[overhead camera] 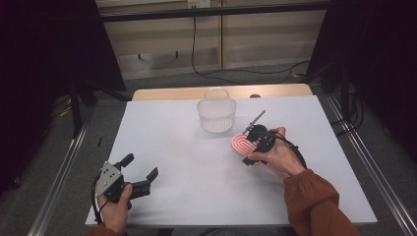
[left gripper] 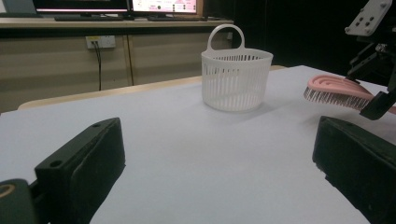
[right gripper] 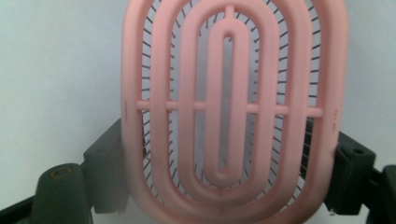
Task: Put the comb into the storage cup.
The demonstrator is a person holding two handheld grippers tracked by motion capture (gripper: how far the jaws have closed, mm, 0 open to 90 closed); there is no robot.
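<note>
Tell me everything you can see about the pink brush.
The pink brush is a vented oval head of nested concentric loops joined by a crossbar, plastic by its look, with thin dark bristles on the underside. It hangs lifted off the white table, bristles down, near the white basket but apart from it. The right tool clamps its two sides; nothing else touches it.

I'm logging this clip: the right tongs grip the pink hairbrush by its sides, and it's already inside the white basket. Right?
Not quite. The right tongs do grip the pink hairbrush by its sides, but it is outside the white basket, held above the table beside it. The left gripper view shows the gap between them.
</note>
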